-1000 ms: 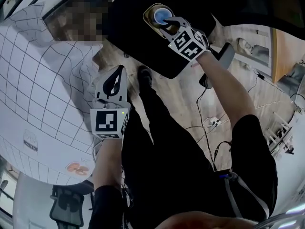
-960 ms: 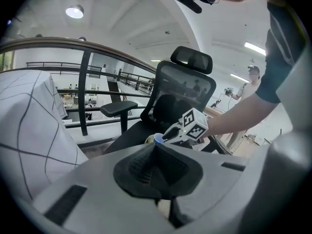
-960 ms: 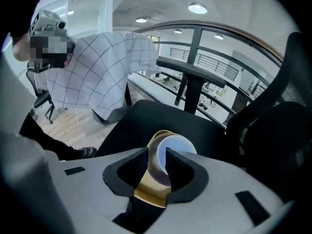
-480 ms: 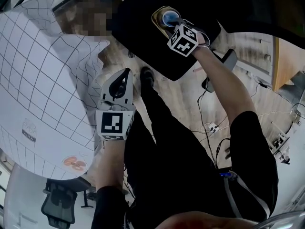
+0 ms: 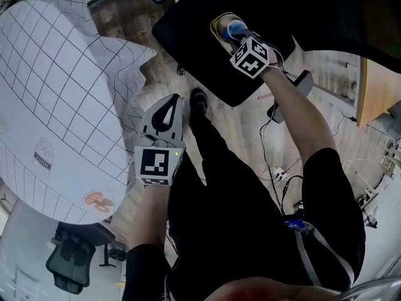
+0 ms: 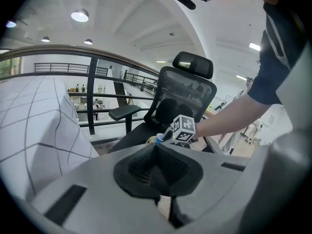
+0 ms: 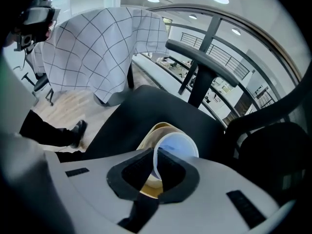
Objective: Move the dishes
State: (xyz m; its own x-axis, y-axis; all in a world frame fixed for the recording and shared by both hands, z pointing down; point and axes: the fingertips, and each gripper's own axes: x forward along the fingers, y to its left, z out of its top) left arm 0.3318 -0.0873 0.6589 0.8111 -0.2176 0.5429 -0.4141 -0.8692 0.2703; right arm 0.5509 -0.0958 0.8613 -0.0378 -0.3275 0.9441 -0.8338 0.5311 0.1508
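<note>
Two grippers are in view. We find the right gripper clamped on the rim of a pale blue cup, one jaw inside the wall and one outside. The cup leans within a tan bowl, which rests on the black seat. The left gripper hangs well apart, near the checked cloth. Its jaws are pressed together with nothing between them.
</note>
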